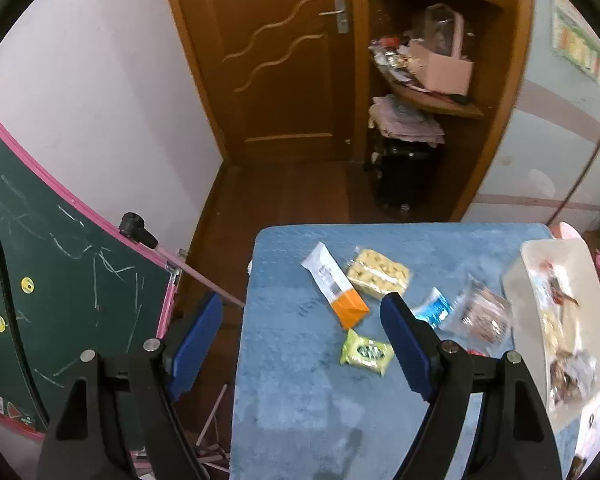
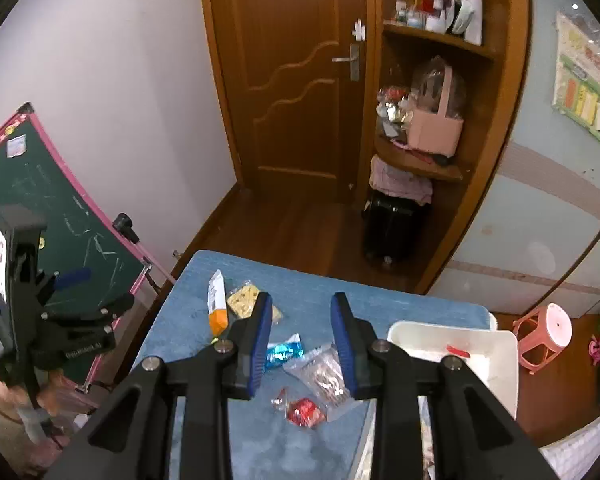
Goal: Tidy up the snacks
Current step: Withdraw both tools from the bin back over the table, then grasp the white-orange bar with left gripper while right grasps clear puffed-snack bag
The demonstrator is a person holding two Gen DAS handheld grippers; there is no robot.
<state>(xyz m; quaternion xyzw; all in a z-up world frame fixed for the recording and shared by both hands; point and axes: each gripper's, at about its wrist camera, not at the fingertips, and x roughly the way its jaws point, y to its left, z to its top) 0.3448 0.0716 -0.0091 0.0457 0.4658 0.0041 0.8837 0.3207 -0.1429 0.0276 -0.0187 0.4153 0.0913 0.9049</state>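
Snacks lie on a blue-covered table [image 1: 300, 400]: a white-and-orange packet [image 1: 334, 286], a yellow biscuit pack [image 1: 380, 272], a green packet [image 1: 366, 354], a blue wrapper [image 1: 434, 308] and a clear bag [image 1: 484, 316]. A white bin [image 1: 556, 320] at the right holds several snacks. My left gripper [image 1: 304, 308] is open and empty above the table's left edge. My right gripper [image 2: 302, 312] is open and empty above the blue wrapper [image 2: 283, 350], the clear bag [image 2: 324, 376] and a red candy [image 2: 304, 412]. The bin [image 2: 496, 356] is to its right.
A green chalkboard [image 1: 59, 260] with a pink frame stands left of the table. A wooden door [image 1: 275, 60] and cluttered shelves [image 1: 428, 80] are beyond. A pink stool [image 2: 544, 336] stands right of the table. The left gripper's body [image 2: 39, 320] shows at the left in the right wrist view.
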